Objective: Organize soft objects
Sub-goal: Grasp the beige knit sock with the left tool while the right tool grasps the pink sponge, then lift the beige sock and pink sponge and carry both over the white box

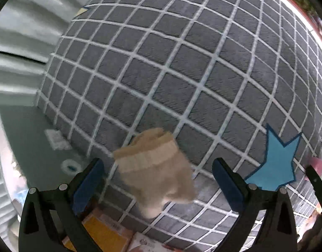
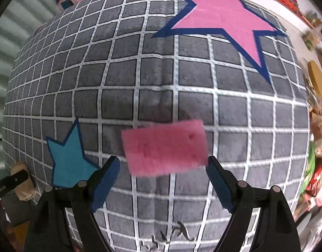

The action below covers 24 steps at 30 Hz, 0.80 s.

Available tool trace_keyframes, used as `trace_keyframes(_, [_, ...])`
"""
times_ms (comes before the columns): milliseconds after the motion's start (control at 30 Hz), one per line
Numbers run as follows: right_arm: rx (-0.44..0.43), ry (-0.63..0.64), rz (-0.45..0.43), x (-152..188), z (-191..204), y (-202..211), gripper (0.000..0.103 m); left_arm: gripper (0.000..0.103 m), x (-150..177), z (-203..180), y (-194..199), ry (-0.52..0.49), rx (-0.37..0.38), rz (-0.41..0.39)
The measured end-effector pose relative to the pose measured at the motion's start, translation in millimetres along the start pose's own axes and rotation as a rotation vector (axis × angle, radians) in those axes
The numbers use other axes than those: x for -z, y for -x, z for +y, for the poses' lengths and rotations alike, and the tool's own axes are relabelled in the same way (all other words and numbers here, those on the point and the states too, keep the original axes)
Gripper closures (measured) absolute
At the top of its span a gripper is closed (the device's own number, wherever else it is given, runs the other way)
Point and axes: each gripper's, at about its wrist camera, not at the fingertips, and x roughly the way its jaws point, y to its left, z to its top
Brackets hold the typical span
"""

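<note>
Holding both grippers over the grey checked mat (image 1: 182,67), we keep our left gripper (image 1: 157,174) spread wide with a beige sock (image 1: 154,168) lying blurred between its fingers, untouched; our right gripper (image 2: 163,172) is likewise spread, a pink sponge (image 2: 164,147) just ahead of it, near the blue star (image 2: 66,155)

One beige sock (image 1: 154,168); one pink sponge (image 2: 164,147); two stars on the mat: blue (image 2: 66,157), pink (image 2: 219,19).
</note>
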Motion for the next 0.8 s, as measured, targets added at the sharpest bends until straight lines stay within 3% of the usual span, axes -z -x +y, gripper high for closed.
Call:
trace_keyframes(33, [0.004,0.004,0.003,-13,18,-11,0.018,0.000,0,-1,-4,0.010,0.007,0.027])
trace_keyframes(133, [0.022,0.040,-0.016,-34,20,-20,0.017,0.000,0,-13,-8,0.021,0.000,0.033])
trace_keyframes(333, [0.037,0.065,-0.011,-46,24,-27,0.018,0.000,7,-27,-33,0.063,0.005,0.085])
trace_keyframes(400, [0.063,0.075,-0.022,-42,25,-23,0.031,0.000,10,-26,-36,0.081,0.019,0.086])
trace_keyframes(467, [0.053,0.079,-0.021,-27,23,-16,0.032,0.002,12,-29,-37,0.067,0.019,0.082])
trace_keyframes(533, [0.047,0.073,-0.015,-22,18,-13,0.032,0.010,12,-31,-34,0.045,0.037,0.073])
trace_keyframes(633, [0.026,0.051,-0.010,3,11,7,0.032,0.040,7,-40,-19,0.005,0.043,0.059])
trace_keyframes(700, [0.005,0.037,-0.010,14,5,22,0.032,0.071,4,-46,-11,-0.045,0.013,0.056])
trace_keyframes(800, [-0.028,0.026,-0.013,34,-3,40,0.032,0.079,12,-56,-2,-0.100,0.030,0.051])
